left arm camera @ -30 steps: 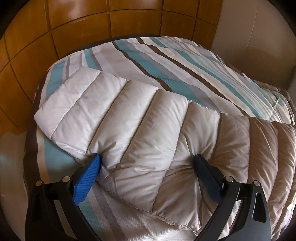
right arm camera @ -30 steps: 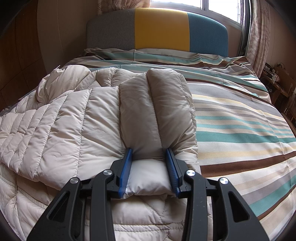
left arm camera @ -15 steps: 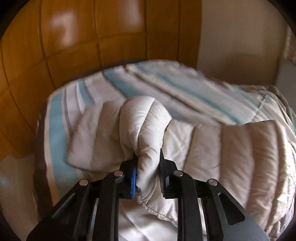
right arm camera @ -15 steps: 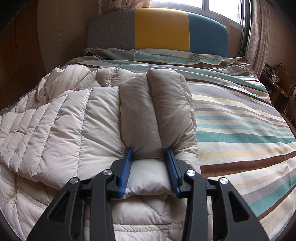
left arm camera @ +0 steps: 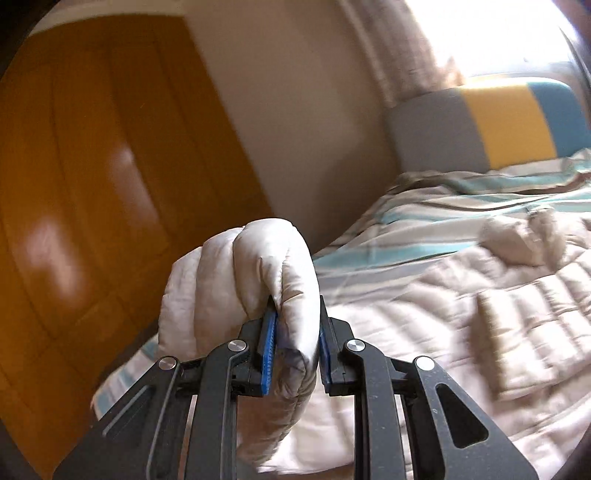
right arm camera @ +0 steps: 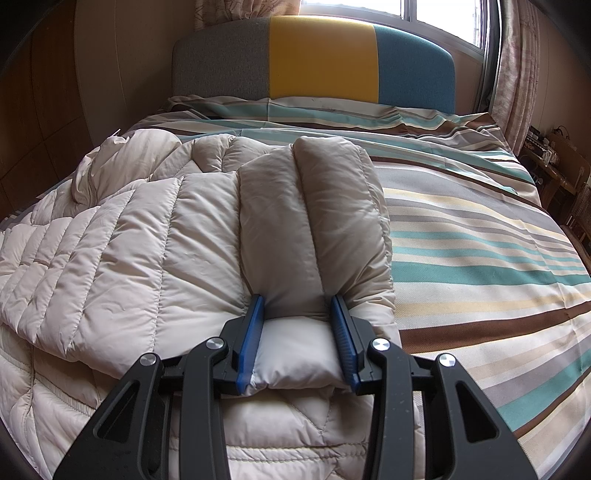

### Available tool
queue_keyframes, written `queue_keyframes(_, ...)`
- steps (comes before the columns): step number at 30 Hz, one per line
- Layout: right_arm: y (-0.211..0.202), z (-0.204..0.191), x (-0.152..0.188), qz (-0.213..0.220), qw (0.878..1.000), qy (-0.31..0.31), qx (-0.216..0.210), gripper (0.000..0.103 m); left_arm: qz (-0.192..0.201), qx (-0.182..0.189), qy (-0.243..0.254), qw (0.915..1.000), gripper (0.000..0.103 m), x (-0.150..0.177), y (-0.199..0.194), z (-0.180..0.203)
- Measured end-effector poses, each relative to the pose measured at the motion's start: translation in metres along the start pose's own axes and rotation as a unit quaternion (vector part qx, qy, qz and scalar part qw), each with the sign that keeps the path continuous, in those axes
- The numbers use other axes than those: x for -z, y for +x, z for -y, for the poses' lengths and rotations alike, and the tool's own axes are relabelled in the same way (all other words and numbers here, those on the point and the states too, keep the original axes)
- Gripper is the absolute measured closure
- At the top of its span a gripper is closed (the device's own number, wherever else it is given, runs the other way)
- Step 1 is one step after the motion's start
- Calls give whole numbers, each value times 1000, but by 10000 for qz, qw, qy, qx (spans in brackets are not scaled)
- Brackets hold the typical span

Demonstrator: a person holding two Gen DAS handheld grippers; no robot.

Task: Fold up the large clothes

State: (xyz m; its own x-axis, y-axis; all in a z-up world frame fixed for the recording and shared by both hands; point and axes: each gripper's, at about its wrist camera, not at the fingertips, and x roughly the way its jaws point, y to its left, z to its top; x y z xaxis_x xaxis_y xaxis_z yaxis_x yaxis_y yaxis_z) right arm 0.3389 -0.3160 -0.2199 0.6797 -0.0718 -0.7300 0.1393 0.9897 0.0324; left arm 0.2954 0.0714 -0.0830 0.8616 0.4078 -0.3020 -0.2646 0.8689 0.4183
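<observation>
While held up in front of the wooden wardrobe doors (left arm camera: 92, 166), sits pinched in the left gripper (left arm camera: 296, 306): a puffy cream sleeve (left arm camera: 240, 280) of the down jacket (right arm camera: 147, 240), with the jaws drawn narrow and pressing into the padding from both sides. Bulges above the blue pads (left arm camera: 267, 350) in a rounded hump and hangs down below them in a loose fold. Shows blurred in the left wrist view, with the rest of the jacket spread low on the right across the bed. Lies flat for the most part on the striped duvet cover (right arm camera: 480, 240), quilted channels running across, with a crumpled part heaped at the far left edge of the mattress. Grips with the right gripper (right arm camera: 297, 299) a thicker roll of the same jacket, with the jaws partly closed and both pads squeezing a pale padded end between them. Rests low on the bed, pointing down toward the cloth, with two plump padded tubes running away from the jaws toward the headboard (right arm camera: 321, 55). Lies just beside bare striped bedding to the right of that folded part. Stands at the far end in grey, yellow and teal panels, below a bright window (right arm camera: 443, 18) and beside a patterned curtain (right arm camera: 513, 74). Cannot tell from either view which part of the garment the right jaws hold.
</observation>
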Motion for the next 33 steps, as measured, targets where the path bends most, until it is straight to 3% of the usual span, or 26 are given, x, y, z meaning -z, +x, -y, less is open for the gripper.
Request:
queue_keyframes(3,0,0,0,0,10000,3,-3,66,214,205,155,9994,84,-9,-11,21)
queue_keyframes(10,0,0,0,1,10000,5,-4,66,465,1195,475,9906,84,-28,-53,93)
queue_keyframes(14,0,0,0,1,10000,10,-9,66,339,1690,886,9810,84,-24,-68,137)
queue_keyframes(19,0,0,0,2,10000,10,-7,66,133,2053,1412,9684,84,-6,-77,173)
queue_keyframes(22,0,0,0,2,10000,5,0,66,134,2320,1795,9559,67,6,-85,190)
queue_keyframes(24,0,0,0,2,10000,7,-1,66,304,2680,1962,9427,39,13,-98,198)
queue_keyframes(25,0,0,0,2,10000,5,1,66,423,2743,2055,9385,35,14,-104,200)
queue_keyframes(29,0,0,0,2,10000,5,4,66,791,2930,2443,9210,35,25,-127,209)
queue_keyframes(33,0,0,0,3,10000,7,4,66,899,3266,2423,9091,35,26,-140,206)
